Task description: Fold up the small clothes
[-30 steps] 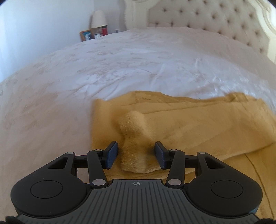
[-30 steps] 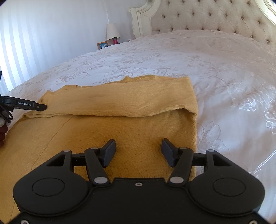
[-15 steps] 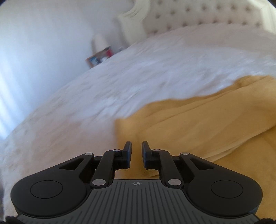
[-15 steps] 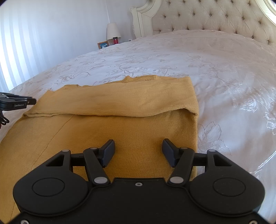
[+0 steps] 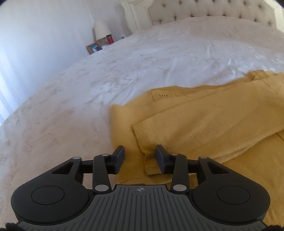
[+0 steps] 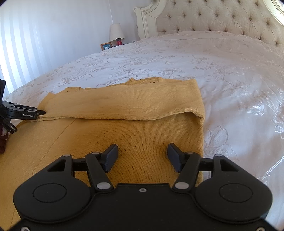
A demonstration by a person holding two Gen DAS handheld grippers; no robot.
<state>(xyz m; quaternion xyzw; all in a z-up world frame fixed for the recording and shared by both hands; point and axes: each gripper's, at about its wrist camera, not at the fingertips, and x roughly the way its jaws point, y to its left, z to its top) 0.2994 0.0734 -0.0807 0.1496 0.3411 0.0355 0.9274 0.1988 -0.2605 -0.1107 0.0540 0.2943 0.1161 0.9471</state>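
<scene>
The mustard-yellow knitted sweater [image 6: 134,113] is lying half-folded on the white embroidered bedspread [image 6: 221,71]; the left claw [image 5: 140,158] is gaping around its cuff, the right claw [image 6: 142,156] hovering agape over its hem.

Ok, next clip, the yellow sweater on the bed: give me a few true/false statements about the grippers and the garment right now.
1. The right gripper is open, above the yellow sweater. True.
2. The left gripper is clamped shut on the sleeve cuff. False: its jaws stand apart, the cuff between them.
3. A sleeve lies folded across the sweater's body. True.
4. The sweater lies on a wooden table. False: it lies on a white bedspread.
5. A lamp stands beside the headboard. True.
</scene>
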